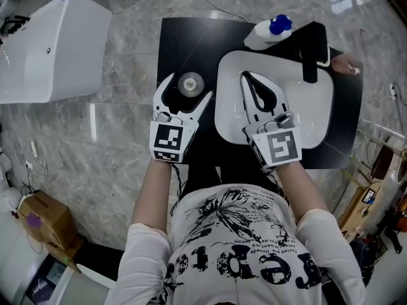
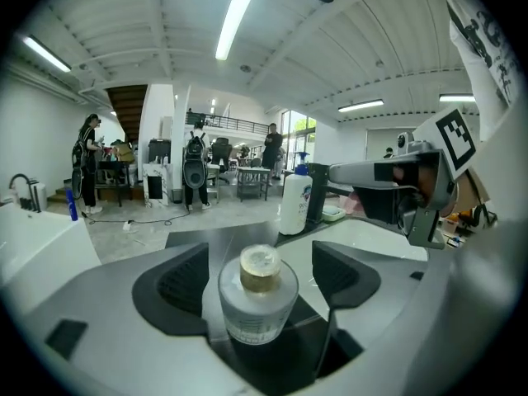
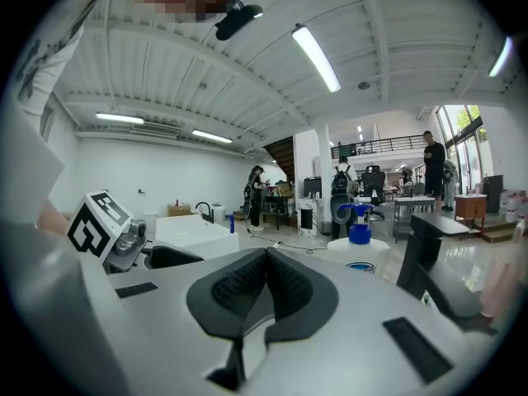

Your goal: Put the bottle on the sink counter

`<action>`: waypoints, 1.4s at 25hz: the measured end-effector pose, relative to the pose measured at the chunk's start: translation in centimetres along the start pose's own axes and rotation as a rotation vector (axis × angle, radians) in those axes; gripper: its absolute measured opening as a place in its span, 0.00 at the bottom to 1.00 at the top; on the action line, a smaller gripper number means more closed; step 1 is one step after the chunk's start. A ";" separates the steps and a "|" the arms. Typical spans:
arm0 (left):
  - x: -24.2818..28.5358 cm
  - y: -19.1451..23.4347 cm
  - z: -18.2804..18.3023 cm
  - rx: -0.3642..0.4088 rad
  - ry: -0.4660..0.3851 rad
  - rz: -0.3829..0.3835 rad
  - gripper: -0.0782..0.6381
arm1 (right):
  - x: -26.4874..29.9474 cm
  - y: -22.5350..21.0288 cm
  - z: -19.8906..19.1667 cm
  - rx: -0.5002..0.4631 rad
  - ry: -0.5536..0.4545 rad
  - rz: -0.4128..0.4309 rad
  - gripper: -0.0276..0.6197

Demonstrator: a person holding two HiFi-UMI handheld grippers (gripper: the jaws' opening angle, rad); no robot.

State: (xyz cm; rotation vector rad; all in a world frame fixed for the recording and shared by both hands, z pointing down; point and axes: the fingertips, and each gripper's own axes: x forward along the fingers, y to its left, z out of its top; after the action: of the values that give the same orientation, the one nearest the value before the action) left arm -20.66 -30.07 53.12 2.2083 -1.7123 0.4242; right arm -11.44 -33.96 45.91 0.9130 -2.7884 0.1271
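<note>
A small clear bottle (image 1: 191, 84) with a gold cap stands upright on the black sink counter (image 1: 184, 43), left of the white basin (image 1: 318, 107). My left gripper (image 1: 189, 86) is open around it, one jaw on each side, and the pads stand clear of the glass. In the left gripper view the bottle (image 2: 259, 295) sits in the middle of the gap of that gripper (image 2: 260, 272). My right gripper (image 1: 247, 76) hovers over the basin, shut and empty; its black pads (image 3: 239, 287) meet in the right gripper view.
A white soap dispenser (image 1: 267, 32) with a blue pump stands at the counter's far edge beside a black faucet (image 1: 310, 56). Someone's hand (image 1: 346, 63) rests at the far right corner. A white appliance (image 1: 51, 49) sits to the left, and a cardboard box (image 1: 44, 218) lies on the floor.
</note>
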 end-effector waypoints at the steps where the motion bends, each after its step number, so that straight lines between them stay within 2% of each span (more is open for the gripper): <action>1: -0.6 0.2 0.8 0.000 -0.020 0.003 0.64 | -0.5 0.3 0.4 -0.002 -0.004 -0.012 0.07; 4: -3.1 0.3 3.7 -0.008 -0.095 0.004 0.63 | -2.1 1.4 1.6 -0.011 -0.015 -0.043 0.07; 5: -4.0 0.3 4.5 -0.002 -0.115 0.002 0.60 | -2.6 1.8 2.2 -0.013 -0.019 -0.052 0.07; 7: -5.6 0.3 6.1 0.023 -0.148 0.004 0.41 | -3.7 2.3 3.6 -0.021 -0.035 -0.077 0.07; 15: -11.7 -0.9 11.3 0.051 -0.243 -0.046 0.15 | -8.1 4.2 8.1 -0.037 -0.080 -0.156 0.07; 21: -16.4 -3.6 15.1 0.086 -0.291 -0.124 0.13 | -11.0 6.0 10.5 -0.059 -0.103 -0.157 0.06; 28: -20.3 -5.6 17.4 0.112 -0.343 -0.179 0.13 | -13.5 8.4 12.9 -0.079 -0.130 -0.137 0.06; 32: -20.7 -6.5 18.0 0.142 -0.358 -0.181 0.13 | -14.3 8.3 13.7 -0.078 -0.144 -0.147 0.06; 35: -20.6 -6.4 18.2 0.124 -0.359 -0.180 0.13 | -14.6 7.9 14.1 -0.077 -0.146 -0.159 0.06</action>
State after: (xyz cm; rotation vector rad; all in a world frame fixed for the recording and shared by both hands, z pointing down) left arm -18.61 -18.18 27.63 2.6310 -1.6670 0.0935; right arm -6.98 -21.22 28.79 1.1628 -2.8142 -0.0737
